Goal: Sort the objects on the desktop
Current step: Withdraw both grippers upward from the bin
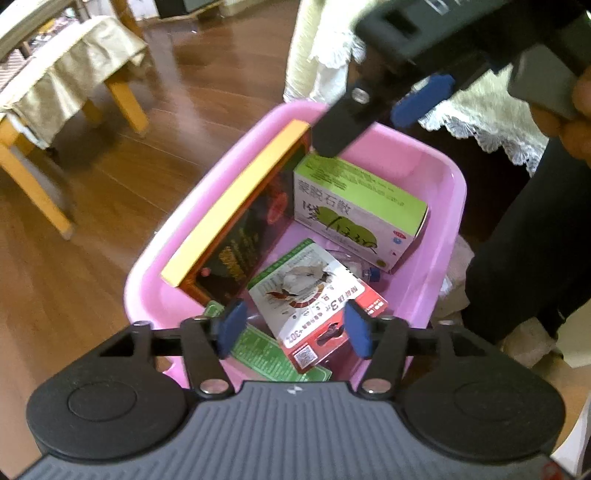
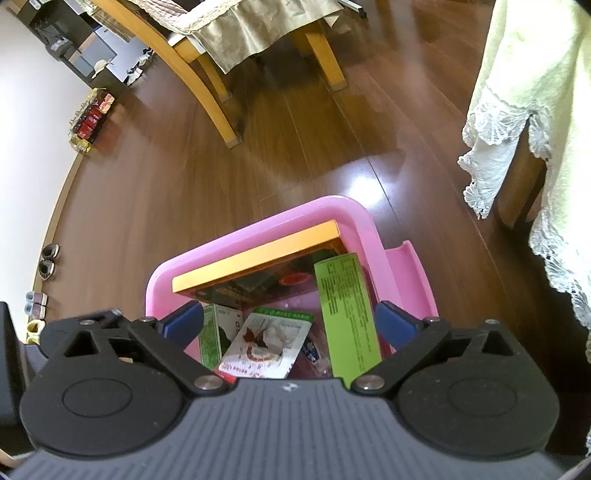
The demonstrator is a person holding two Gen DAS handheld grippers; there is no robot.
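Note:
A pink basket (image 1: 432, 280) (image 2: 258, 225) sits on the wooden floor. Inside it, an orange-edged dark box (image 1: 236, 206) (image 2: 258, 258) leans on the left wall. A green and white medicine box (image 1: 354, 206) (image 2: 347, 314) stands at the right. A red and white card pack (image 1: 314, 295) (image 2: 266, 343) lies in the middle over a flat green pack (image 1: 266, 350). My left gripper (image 1: 294, 328) hovers open over the near end. My right gripper (image 2: 290, 321) is open wide above the basket with nothing between its fingers; its blue pad (image 1: 421, 99) shows over the far rim.
A wooden table with a beige cloth (image 1: 55, 74) (image 2: 240, 33) stands beyond the basket. A white lace cloth (image 1: 480, 110) (image 2: 535, 110) hangs at the right. A person's dark sleeve (image 1: 517, 240) is beside the basket. Shoes (image 2: 48, 258) line the wall.

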